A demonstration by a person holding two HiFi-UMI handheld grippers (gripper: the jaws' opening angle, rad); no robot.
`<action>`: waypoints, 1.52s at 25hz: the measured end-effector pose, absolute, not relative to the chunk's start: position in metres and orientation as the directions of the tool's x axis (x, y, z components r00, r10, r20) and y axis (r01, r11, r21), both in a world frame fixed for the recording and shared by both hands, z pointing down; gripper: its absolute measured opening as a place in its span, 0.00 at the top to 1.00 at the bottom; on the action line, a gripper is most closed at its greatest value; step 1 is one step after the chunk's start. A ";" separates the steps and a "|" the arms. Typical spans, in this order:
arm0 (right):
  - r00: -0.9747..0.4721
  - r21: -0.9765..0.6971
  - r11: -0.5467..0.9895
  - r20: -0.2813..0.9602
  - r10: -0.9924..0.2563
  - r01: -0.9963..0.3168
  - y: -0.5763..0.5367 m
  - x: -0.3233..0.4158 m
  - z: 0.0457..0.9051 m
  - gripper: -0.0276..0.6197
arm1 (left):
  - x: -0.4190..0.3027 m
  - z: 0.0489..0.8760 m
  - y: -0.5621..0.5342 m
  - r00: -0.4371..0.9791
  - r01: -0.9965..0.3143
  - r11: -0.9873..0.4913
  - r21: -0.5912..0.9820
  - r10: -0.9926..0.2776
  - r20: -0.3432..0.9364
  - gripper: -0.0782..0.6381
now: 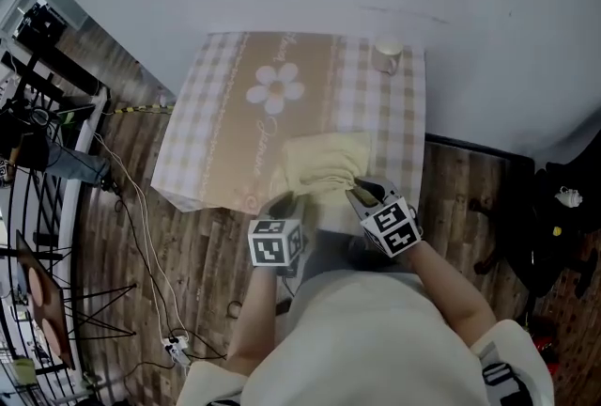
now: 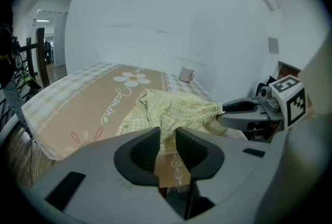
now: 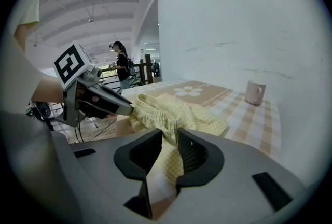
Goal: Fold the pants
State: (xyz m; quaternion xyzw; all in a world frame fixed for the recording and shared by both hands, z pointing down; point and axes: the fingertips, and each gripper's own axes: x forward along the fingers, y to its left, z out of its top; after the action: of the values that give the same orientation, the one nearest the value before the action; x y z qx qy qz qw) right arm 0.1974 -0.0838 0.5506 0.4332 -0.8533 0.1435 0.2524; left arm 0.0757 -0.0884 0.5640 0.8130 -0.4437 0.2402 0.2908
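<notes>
Risk, judged: the table gives little margin. The yellow checked pants lie bunched at the table's near edge, right of its middle, so a pull toward the person could drag the bundle off.

The left gripper and right gripper are both at that near edge, jaws narrow and pinching pants cloth. The left bites with its tips only, and a slip there would skew the fold.

The bundle's long axis appears to run along the table's near edge. I cannot tell which end is the waist.
</notes>
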 end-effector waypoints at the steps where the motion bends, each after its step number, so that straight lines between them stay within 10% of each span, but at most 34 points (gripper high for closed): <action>1: -0.496 -0.034 0.582 0.565 -0.659 -0.812 -0.082 0.199 0.553 0.81 | 0.076 0.564 -0.088 0.499 -0.857 -0.440 0.268 -0.576 0.647 0.78; 12: -0.390 -0.103 0.400 0.532 -0.751 -0.911 -0.072 0.188 0.531 0.75 | 0.046 0.535 -0.076 0.586 -0.800 -0.501 0.330 -0.533 0.610 0.69; 38: -0.381 -0.057 0.385 0.339 -0.860 -0.921 0.054 0.046 0.443 0.93 | -0.081 0.470 0.033 0.568 -0.823 -0.481 0.303 -0.690 0.447 0.85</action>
State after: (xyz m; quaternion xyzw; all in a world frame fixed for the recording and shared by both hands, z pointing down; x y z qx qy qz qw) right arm 0.0457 0.0544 0.4433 0.5414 -0.8224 0.1190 0.1280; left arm -0.0807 0.0333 0.4702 0.8501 -0.4450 0.1334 0.2480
